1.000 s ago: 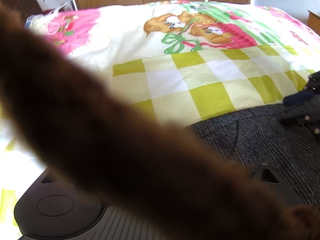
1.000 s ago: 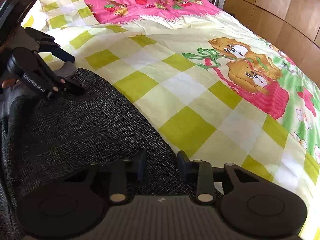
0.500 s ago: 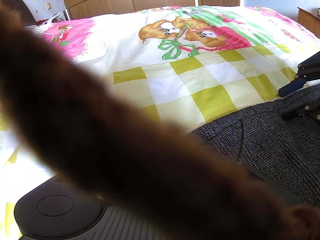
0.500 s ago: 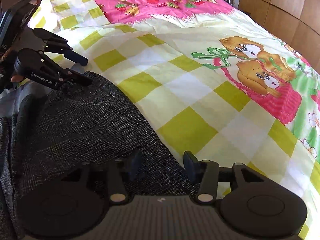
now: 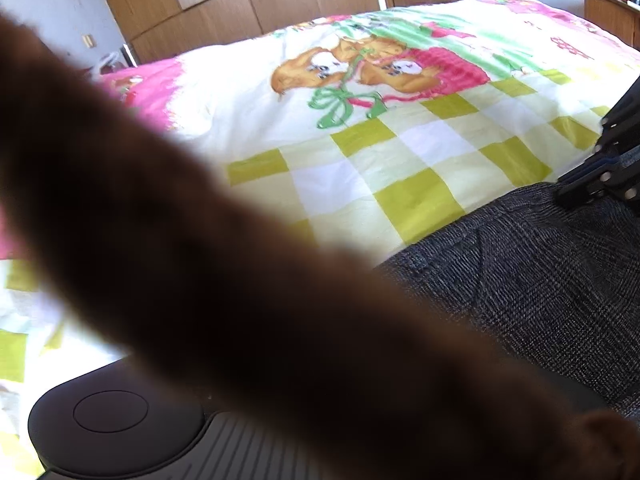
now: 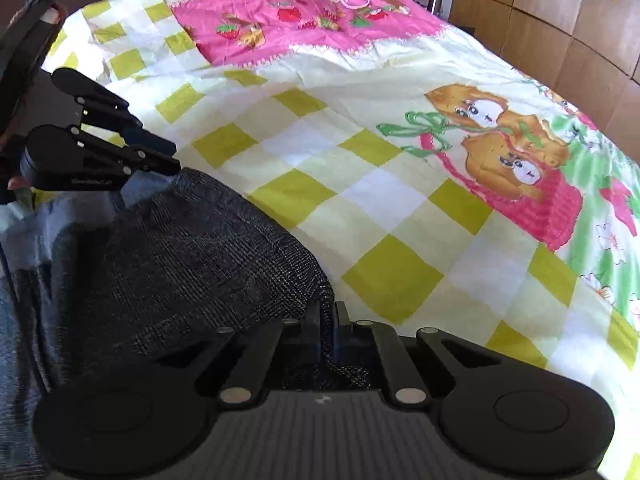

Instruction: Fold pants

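Grey checked cloth, the pants (image 6: 172,256), lies at the near edge of the bed on a bedspread (image 6: 360,184) of lime and white squares, with a paler blue-grey layer showing at its far left corner. My right gripper (image 6: 327,320) has its two fingers drawn tight together on the cloth's near corner, and the fabric runs between them and bunches just behind. My left gripper (image 6: 162,156) sits at the opposite corner, its fingers lying close together over the blue-grey layer; whether they actually pinch it I cannot tell from here. In my left wrist view a blurred brown band (image 5: 240,300) crosses the lens and hides those fingers entirely, so that view settles nothing. There the pants fill the lower right, and the right gripper's dark linkage touches them at the frame's right edge. Beyond the cloth's front hem the bedspread spreads wide and flat, past the bear print (image 6: 504,148) to a pink panel (image 6: 304,28). Wooden wardrobe doors (image 5: 256,4) stand behind the bed.
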Motion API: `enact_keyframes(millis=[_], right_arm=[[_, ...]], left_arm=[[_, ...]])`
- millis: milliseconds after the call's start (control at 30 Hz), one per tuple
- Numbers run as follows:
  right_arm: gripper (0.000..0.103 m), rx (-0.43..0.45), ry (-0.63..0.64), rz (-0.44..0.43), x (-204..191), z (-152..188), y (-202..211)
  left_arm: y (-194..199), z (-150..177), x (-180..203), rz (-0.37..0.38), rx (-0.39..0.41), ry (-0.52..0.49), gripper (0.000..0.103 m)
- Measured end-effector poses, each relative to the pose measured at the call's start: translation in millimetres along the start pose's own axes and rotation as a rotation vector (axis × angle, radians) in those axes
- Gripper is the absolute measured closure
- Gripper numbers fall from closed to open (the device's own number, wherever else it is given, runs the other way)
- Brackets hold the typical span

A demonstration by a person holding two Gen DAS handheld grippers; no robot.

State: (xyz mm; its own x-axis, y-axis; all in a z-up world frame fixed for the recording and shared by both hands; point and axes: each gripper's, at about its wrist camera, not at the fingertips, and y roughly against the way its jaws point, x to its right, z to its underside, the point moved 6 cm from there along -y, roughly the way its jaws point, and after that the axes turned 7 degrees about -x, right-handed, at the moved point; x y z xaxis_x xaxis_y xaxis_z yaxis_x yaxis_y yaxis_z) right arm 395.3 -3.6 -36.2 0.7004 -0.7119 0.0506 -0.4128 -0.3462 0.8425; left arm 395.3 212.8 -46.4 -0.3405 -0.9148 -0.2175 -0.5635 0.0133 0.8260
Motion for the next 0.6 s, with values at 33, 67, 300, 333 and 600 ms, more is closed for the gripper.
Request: enact_keyframes(millis=[33,67,300,333,600], right_arm=[[0.080,0.024,0.001,-0.001,-4,-1,16],[0.080,0.049,0.010,-0.001,-10,-1,33],[0.080,0.154,0.092,-0.091,-94,40,143],[0.080,0.148,0.103,-0.106,-110,51,149],[0.080,0.027,0.106,-0.264,-204,119,116]], left_arm=[[11,-1,-1,0.022,0.023,0.009,0.092],[22,-1,-2,0.027,0.042,0.015,0.093],[124,33,13,0.112,0.221,0.055,0.093],[134,44,16,0.119,0.229,0.066,0.093],[152,141,28,0.032,0.166,0.122,0.093]])
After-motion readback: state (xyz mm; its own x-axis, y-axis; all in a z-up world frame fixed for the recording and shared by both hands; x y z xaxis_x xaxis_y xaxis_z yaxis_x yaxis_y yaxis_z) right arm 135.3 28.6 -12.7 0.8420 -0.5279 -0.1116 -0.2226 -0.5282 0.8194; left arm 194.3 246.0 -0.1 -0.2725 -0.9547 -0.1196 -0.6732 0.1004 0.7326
